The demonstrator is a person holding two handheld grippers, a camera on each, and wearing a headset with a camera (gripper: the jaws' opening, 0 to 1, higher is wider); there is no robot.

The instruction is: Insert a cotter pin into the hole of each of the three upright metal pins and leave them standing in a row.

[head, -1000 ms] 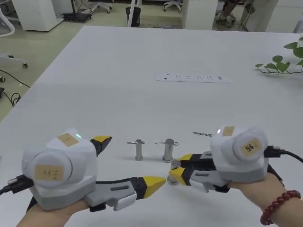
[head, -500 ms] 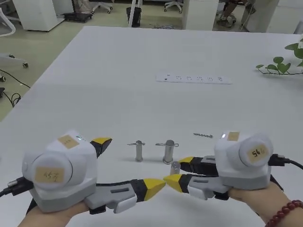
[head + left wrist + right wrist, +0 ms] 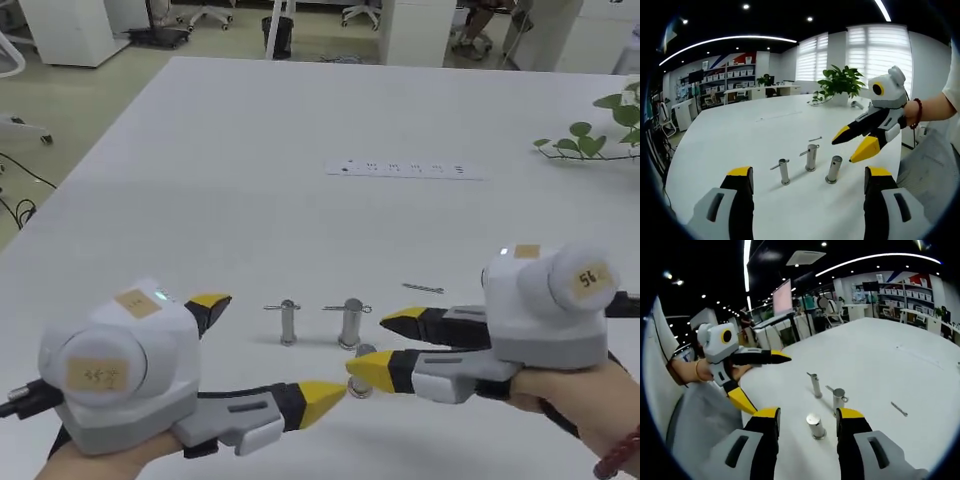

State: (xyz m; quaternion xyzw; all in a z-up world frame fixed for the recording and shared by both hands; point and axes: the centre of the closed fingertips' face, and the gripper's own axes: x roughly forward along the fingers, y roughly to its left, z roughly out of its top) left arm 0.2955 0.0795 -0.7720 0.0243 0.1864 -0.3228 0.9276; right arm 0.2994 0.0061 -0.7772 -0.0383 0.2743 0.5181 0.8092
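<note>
Risen, right hand-held gripper [image 3: 368, 345] gapes, like left hand-held gripper [image 3: 284, 345], whose view shows third pin [image 3: 833, 169] whole.

Wide bare room is left on the table [image 3: 250, 180] between the power strip [image 3: 403, 169] and the row of upright pins [image 3: 350, 322]. The last pin [image 3: 366, 351] is crowded by the spread jaws of the right gripper [image 3: 378, 344]. The front is blocked by the left gripper [image 3: 270, 347], also spread. A loose cotter pin [image 3: 423, 289] is laid just beyond the right gripper.
</note>
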